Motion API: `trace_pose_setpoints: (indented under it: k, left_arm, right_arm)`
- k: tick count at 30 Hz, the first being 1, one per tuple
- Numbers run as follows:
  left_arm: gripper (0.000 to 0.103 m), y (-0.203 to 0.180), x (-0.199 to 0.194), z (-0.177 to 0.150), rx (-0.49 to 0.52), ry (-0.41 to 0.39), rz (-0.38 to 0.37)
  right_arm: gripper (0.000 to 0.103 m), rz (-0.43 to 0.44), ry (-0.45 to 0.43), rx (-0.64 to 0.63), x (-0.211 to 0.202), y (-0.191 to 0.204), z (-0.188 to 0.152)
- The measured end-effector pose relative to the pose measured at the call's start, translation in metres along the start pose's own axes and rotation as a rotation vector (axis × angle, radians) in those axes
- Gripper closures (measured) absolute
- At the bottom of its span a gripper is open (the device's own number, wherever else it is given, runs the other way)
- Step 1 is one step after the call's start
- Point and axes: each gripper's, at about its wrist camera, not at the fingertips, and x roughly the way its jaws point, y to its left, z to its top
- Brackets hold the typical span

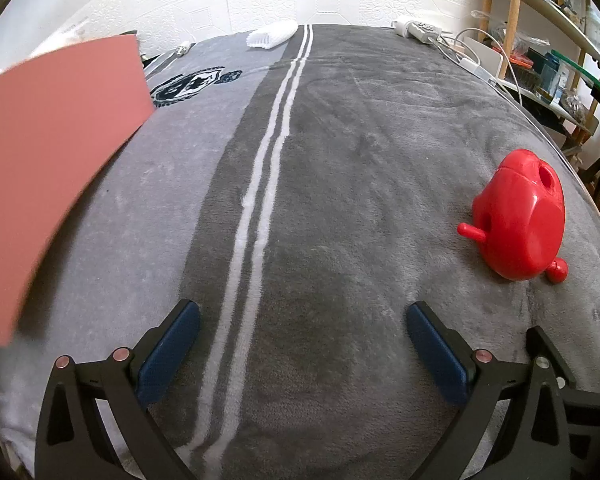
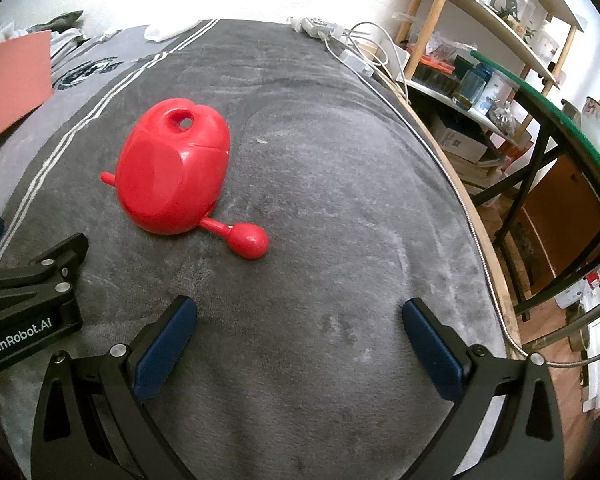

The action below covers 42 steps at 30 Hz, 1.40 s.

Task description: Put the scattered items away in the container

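A red plastic toy (image 1: 520, 220) with a rounded body, a hole on top and two stubby pegs lies on the grey blanket (image 1: 320, 200). In the left wrist view it is at the right; in the right wrist view the toy (image 2: 172, 172) is ahead and left. A pink-red box (image 1: 48, 152), the container, stands at the left; its corner shows in the right wrist view (image 2: 12, 84). My left gripper (image 1: 302, 320) is open and empty over the blanket. My right gripper (image 2: 298, 320) is open and empty, short of the toy. The left gripper's body (image 2: 32, 300) shows at the right view's left edge.
A white cloth (image 1: 272, 34) and a power strip with cables (image 1: 416, 30) lie at the blanket's far edge. Wooden shelves with clutter (image 2: 480, 40) and a green-edged table (image 2: 560, 120) stand to the right, past the bed's edge (image 2: 460, 200).
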Motion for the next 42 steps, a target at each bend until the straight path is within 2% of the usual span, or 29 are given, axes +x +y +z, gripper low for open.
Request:
trace_pose_setpoints:
  k: [33,37,42]
  left_arm:
    - [0.0,-0.006,0.006,0.003,0.002,0.001,0.003]
    - [0.0,-0.018,0.005,0.003,0.044,-0.008,0.054]
    - [0.0,-0.023,0.005,0.004,0.053,-0.017,0.066]
  right_arm:
    - [0.0,0.004,0.0,0.002,-0.001,-0.001,0.0]
    - [0.001,0.003,0.0,0.001,-0.001,-0.001,0.0]
    - [0.001,-0.014,-0.01,-0.013,-0.003,-0.001,0.0]
